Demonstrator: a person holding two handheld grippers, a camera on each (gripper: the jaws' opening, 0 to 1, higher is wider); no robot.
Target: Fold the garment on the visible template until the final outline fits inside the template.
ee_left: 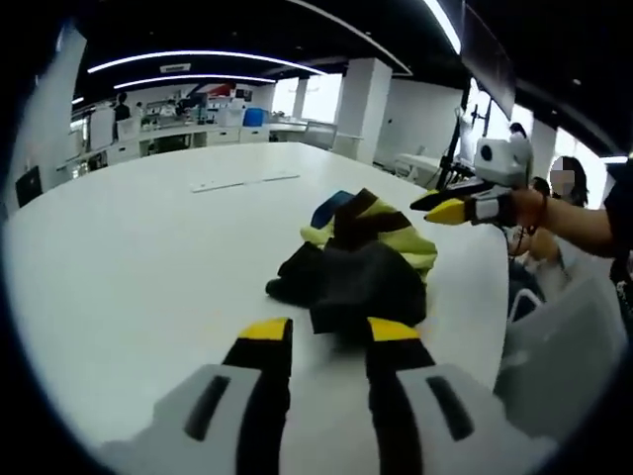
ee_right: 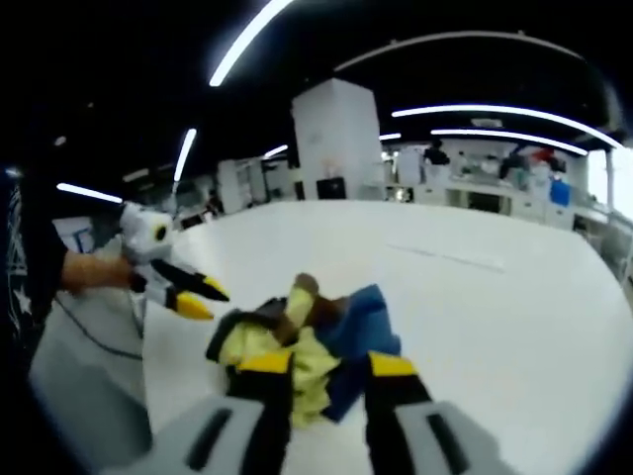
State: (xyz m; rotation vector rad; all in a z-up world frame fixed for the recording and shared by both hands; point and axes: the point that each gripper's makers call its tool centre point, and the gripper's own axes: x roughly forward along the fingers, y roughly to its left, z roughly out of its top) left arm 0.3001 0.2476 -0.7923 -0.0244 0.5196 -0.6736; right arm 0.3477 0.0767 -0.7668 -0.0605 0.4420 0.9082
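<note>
Left gripper view: the left tool (ee_left: 329,332) rises from the bottom edge with its two yellow-tipped jaws spread apart and nothing between them; it is released. It hovers just short of the garment (ee_left: 361,262), which lies in a crumpled heap on the white bench (ee_left: 148,257), near the bench's right-hand edge. The heap shows black fabric nearest the camera, yellow-green with dark stripes behind it, and a small patch of blue at the far side. The right tool (ee_left: 447,207) enters from the right, held by a person's hand (ee_left: 526,208), above and beyond the garment and apart from it. Its yellow tips lie close together, but I cannot tell from this angle whether it is clenched. Two thin pale strips (ee_left: 242,182) lie flat on the bench well beyond the heap; what they are cannot be made out.

Right gripper view: the right tool (ee_right: 325,364) shows its jaws parted with a clear gap; it is released and grasps nothing. The garment (ee_right: 307,341) sits directly ahead of the tips, with yellow-green and blue fabric behind and partly between the jaws in the picture; contact cannot be confirmed. The left tool (ee_right: 197,296) enters from the left, held in a hand (ee_right: 99,270), just beside the heap's dark edge and not touching it.
</note>
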